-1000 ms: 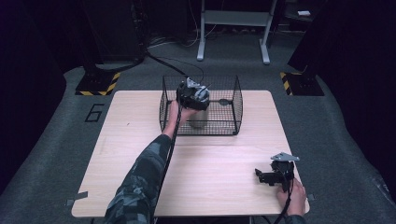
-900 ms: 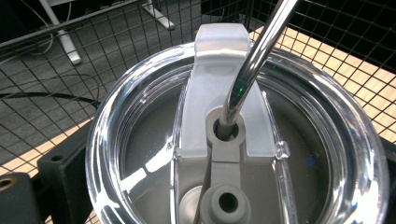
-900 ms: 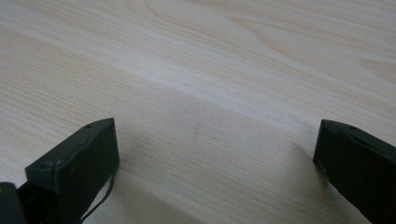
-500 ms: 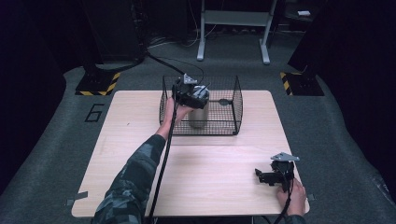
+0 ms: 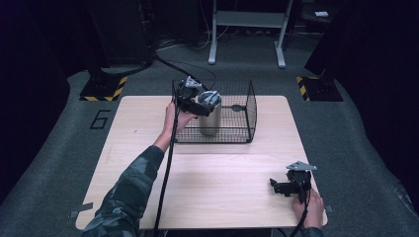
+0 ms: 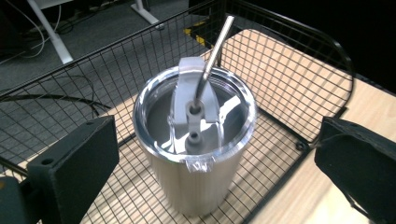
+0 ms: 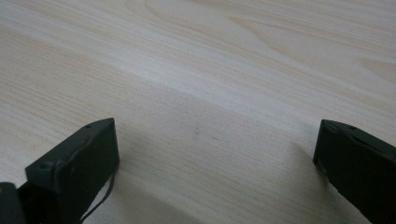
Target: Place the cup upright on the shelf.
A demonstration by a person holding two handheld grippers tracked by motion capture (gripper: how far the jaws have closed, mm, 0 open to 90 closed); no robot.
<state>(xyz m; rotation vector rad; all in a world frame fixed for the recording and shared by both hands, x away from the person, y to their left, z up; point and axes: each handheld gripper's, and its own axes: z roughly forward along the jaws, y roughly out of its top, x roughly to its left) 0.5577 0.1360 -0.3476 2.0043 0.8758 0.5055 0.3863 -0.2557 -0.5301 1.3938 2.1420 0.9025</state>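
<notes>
1. Two grippers: you are holding the left gripper [image 5: 203,103] spread wide above the steel tumbler [image 5: 210,118], inside the wire basket [image 5: 247,111], upper centre of frame.
2. You are resting the right gripper [image 5: 286,186] agape, lower right.

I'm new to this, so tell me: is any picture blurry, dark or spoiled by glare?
High view: soft and dim, room black around the lit table. Left gripper view: sharp, bright reflections on the tumbler lid and straw. Right gripper view: wood grain slightly soft, dark shadow between the jaws of the right gripper.
</notes>
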